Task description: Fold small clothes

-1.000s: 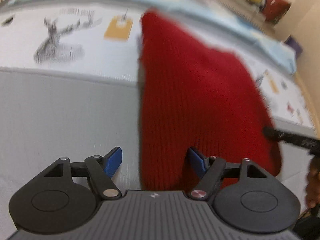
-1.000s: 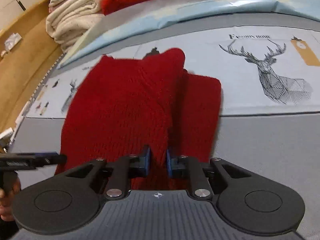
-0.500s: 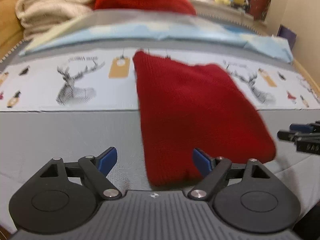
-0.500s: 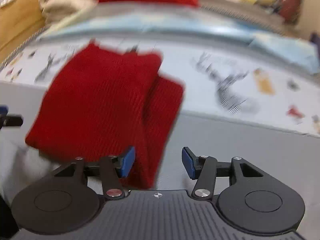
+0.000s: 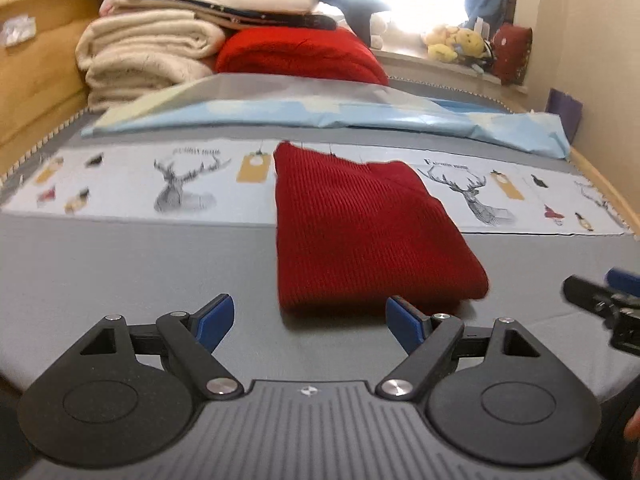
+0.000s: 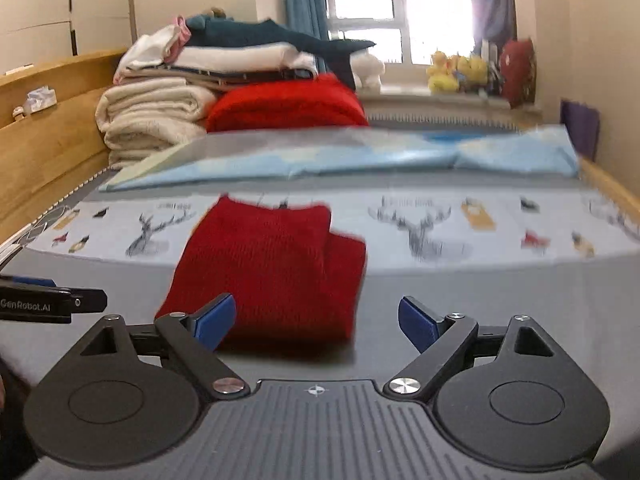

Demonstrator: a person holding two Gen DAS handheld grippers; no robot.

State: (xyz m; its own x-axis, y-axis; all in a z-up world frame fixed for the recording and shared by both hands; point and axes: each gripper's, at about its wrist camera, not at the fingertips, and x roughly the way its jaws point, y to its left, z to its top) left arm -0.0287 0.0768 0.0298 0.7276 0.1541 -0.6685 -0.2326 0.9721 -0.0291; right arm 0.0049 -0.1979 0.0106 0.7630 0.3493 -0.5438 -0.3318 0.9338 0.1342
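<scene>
Both hand-held grippers had backed off the red knit garment (image 5: 360, 232); it lay folded on the bed (image 5: 120, 272). I saw left hand-held gripper (image 5: 309, 318) jaws apart, empty; right hand-held gripper (image 6: 316, 320) jaws opening, nothing between.

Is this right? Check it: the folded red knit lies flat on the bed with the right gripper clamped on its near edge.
Not quite. The red knit does lie folded flat on the bed, but the right gripper is not clamped on it: in the right wrist view its jaws are opening, with nothing between them.
</scene>
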